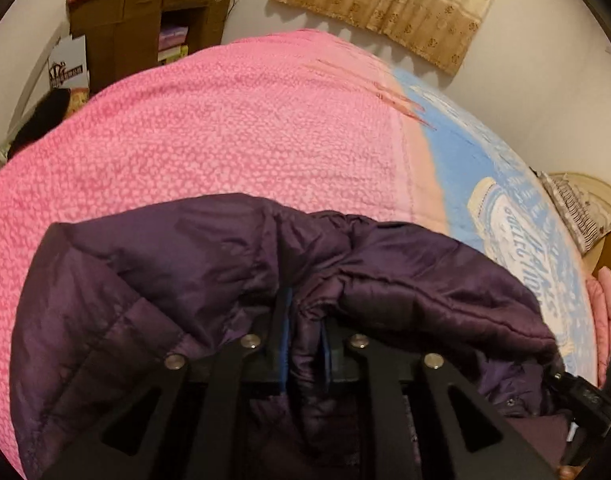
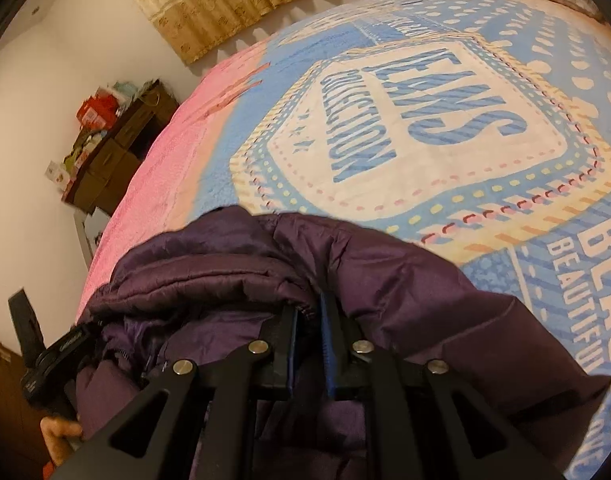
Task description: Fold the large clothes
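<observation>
A dark purple quilted jacket is bunched up and held above the bed; it also fills the lower half of the right wrist view. My left gripper is shut on a fold of the jacket between its blue pads. My right gripper is shut on another fold of the jacket. The other gripper's black body shows at the right edge of the left wrist view and at the left edge of the right wrist view. The rest of the jacket hangs hidden below the fingers.
A bed carries a pink textured blanket and a blue and white printed cover. A brown shelf cabinet stands at the wall. A beige curtain hangs on the wall. A striped pillow lies at the bed's far end.
</observation>
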Available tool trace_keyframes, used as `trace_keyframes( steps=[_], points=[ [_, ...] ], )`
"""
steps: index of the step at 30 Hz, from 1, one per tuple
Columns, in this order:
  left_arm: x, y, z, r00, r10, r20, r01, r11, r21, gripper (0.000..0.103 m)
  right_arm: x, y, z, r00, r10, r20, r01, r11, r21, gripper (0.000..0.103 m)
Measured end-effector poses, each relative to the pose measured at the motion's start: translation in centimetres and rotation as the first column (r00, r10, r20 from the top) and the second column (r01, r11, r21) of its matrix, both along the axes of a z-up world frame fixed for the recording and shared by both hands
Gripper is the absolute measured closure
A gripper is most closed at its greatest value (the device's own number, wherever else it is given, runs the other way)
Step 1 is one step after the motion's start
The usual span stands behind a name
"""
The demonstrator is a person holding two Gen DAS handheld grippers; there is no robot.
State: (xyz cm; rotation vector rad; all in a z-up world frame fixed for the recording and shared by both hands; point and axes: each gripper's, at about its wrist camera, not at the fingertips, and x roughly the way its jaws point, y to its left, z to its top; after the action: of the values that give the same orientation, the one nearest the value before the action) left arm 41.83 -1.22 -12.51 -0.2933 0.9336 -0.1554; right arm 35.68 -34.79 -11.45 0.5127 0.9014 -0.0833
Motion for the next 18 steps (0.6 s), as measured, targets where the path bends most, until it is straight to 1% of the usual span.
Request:
trace_keyframes(
  steps=[1, 2, 3, 4, 5, 7, 9, 10, 12, 13, 14, 15, 16, 17, 18],
  points=[
    [0.2, 0.2, 0.0, 1.000, 0.000, -0.001, 0.000, 1.000, -0.012, 0.086, -0.4, 0.0, 0.3, 1.000, 0.003, -0.010, -0.003, 1.000, -0.003, 0.086],
    [0.2, 0.7, 0.0, 1.000, 0.000, 0.000, 0.000, 1.000, -0.023, 0.086, -1.3, 0.0, 1.0, 1.000, -0.015, -0.004, 0.015, 1.000, -0.010, 0.085],
    [0.2, 0.8, 0.1, 1.000, 0.000, 0.002, 0.000, 1.000, -0.030, 0.086, -2.4, 0.0, 2.0, 0.998, -0.052, 0.023, 0.052, 0.998, -0.030, 0.085],
    [0.1, 1.0, 0.1, 1.000, 0.000, 0.004, 0.000, 0.999, -0.033, 0.086, -3.6, 0.2, 3.3, 0.993, -0.101, 0.063, 0.106, 0.991, -0.085, 0.085],
    [0.3, 0.7, 0.2, 1.000, 0.001, 0.006, -0.001, 1.000, -0.029, 0.086, -4.7, 0.7, 5.0, 0.984, -0.123, 0.126, 0.141, 0.979, -0.145, 0.085],
    [0.4, 0.2, 0.3, 1.000, 0.001, 0.012, 0.000, 1.000, -0.013, 0.085, -4.8, 2.3, 7.7, 0.974, -0.074, 0.212, 0.121, 0.969, -0.216, 0.085],
    [0.1, 0.1, 0.3, 1.000, -0.002, 0.015, 0.002, 1.000, -0.011, 0.084, -2.7, 4.3, 9.3, 0.975, 0.004, 0.221, 0.054, 0.965, -0.255, 0.085],
    [0.1, 0.1, 0.3, 1.000, -0.004, 0.014, 0.004, 1.000, -0.017, 0.084, -1.5, 4.9, 9.3, 0.977, 0.031, 0.211, 0.024, 0.967, -0.252, 0.085],
    [-0.1, 0.3, 0.6, 1.000, -0.014, -0.002, 0.014, 0.999, -0.032, 0.082, 1.6, 6.1, 7.9, 0.984, 0.082, 0.159, -0.040, 0.968, -0.248, 0.085],
    [-0.4, 0.7, 1.1, 1.000, -0.019, -0.018, 0.018, 0.999, -0.039, 0.077, 2.9, 6.5, 6.4, 0.986, 0.115, 0.117, -0.084, 0.966, -0.245, 0.085],
    [-0.9, 1.1, 1.7, 0.999, -0.018, -0.031, 0.017, 0.999, -0.048, 0.071, 4.2, 6.8, 4.0, 0.987, 0.156, 0.041, -0.143, 0.964, -0.222, 0.085],
    [-1.7, 1.9, 2.6, 0.999, -0.013, -0.040, 0.011, 0.998, -0.060, 0.067, 4.8, 7.0, 1.4, 0.984, 0.175, -0.035, -0.179, 0.962, -0.206, 0.085],
    [-2.3, 2.1, 3.3, 0.999, -0.004, -0.044, 0.001, 0.999, -0.053, 0.063, 4.7, 7.0, 0.0, 0.981, 0.192, -0.022, -0.193, 0.961, -0.199, 0.085],
    [-3.0, 2.1, 4.6, 0.999, 0.009, -0.039, -0.010, 1.000, -0.028, 0.057, 3.9, 7.0, 0.2, 0.980, 0.193, 0.047, -0.178, 0.960, -0.215, 0.085],
    [-3.4, 1.9, 5.8, 1.000, 0.011, -0.019, -0.011, 1.000, -0.005, 0.054, 3.8, 7.0, 0.3, 0.981, 0.191, 0.041, -0.178, 0.959, -0.220, 0.085]
  ],
)
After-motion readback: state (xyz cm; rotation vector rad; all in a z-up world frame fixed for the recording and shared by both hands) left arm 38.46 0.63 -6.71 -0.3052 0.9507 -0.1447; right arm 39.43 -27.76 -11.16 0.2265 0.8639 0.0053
